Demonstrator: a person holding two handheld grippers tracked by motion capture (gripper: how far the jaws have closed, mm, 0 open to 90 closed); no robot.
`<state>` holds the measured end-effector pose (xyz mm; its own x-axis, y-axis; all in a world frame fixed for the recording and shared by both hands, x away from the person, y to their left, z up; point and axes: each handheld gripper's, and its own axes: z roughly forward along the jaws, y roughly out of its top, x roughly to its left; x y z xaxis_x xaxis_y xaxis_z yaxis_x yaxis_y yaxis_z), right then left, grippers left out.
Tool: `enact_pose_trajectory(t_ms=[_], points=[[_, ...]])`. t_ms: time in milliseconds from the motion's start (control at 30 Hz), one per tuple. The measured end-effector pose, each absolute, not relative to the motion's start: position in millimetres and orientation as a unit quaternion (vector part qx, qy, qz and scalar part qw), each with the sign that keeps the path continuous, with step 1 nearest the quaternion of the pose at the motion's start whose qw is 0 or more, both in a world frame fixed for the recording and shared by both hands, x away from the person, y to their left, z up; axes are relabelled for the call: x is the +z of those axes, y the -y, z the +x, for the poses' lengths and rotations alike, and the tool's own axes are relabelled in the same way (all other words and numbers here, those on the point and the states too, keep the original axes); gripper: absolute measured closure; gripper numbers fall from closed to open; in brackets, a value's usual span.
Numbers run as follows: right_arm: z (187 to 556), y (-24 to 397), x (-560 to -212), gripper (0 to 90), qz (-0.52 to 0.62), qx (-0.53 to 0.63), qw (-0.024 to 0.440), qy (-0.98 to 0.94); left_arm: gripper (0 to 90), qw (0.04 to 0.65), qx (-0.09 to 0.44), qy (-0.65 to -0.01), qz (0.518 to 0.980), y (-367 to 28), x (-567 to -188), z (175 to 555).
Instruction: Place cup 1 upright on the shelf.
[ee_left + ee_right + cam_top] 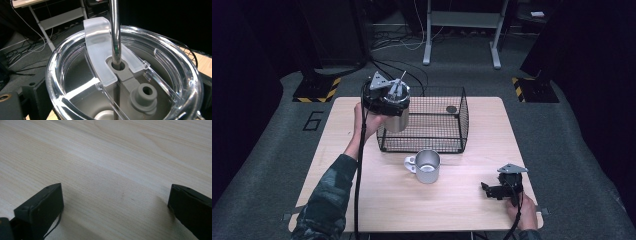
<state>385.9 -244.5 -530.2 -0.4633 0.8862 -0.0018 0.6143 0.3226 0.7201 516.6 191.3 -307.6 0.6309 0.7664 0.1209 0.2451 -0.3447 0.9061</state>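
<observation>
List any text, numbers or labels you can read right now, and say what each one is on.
"6": a large dark digit on the grey floor, left of the table, at about.
No readable print on the tumbler held in the left gripper, its clear lid, the mug or the wire basket.
The yellow-and-black striped floor plates carry stripes, no words.

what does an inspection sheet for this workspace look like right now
surface: light wooden table, bare around the gear
job's things: steel tumbler with clear lid and metal straw held up at the black wire basket; steel mug with handle stands in front
clutter: small dark round thing in the basket
grippers: left gripper shut on the tumbler; right gripper open, low over the table
cables: black cable along the left forearm
surroundings: dark carpet, metal table legs
</observation>
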Motion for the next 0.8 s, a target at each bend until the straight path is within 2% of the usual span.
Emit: enact_pose_trajectory(t_ms=[800], points=[[386, 245, -530, 0.0, 0.476, 0.334, 0.203, -0.787, 4.2, 0.458, 0.267, -0.346, 0.774, -171, -329, 544]])
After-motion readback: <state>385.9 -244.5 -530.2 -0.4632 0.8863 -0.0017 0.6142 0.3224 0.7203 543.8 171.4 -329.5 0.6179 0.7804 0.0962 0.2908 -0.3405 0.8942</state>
